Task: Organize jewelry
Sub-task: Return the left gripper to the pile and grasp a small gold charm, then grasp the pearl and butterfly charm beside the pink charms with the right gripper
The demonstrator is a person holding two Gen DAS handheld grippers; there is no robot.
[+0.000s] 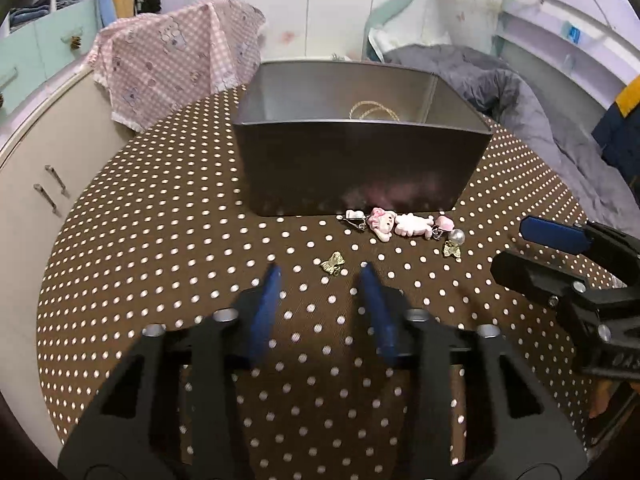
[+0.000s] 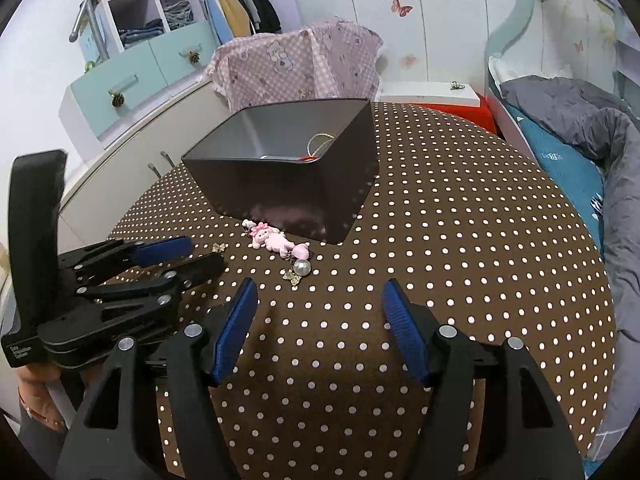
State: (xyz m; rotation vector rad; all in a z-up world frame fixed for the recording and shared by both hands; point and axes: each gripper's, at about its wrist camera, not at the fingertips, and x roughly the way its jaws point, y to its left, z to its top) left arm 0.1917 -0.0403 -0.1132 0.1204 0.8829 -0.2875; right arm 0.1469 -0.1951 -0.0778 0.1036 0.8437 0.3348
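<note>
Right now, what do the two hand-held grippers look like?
Both match: the left hand-held gripper and right hand-held gripper have matte black plastic frames with cut-out slots, silver pivot bolts, and blue ribbed pads on the fingers. Small white lettering marks the left one's black handle. No cables visible.

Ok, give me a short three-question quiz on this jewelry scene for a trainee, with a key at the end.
1. True or false: the dark box already holds a gold chain.
2. Which piece lies just ahead of the left gripper? A) pearl charm B) small gold bow C) pink doll charm
3. Fill in: the pink doll charm lies on the table right in front of the ____.

Key: 1 true; 2 B; 3 box. No fingers of the left gripper or the right gripper hold anything.
</note>
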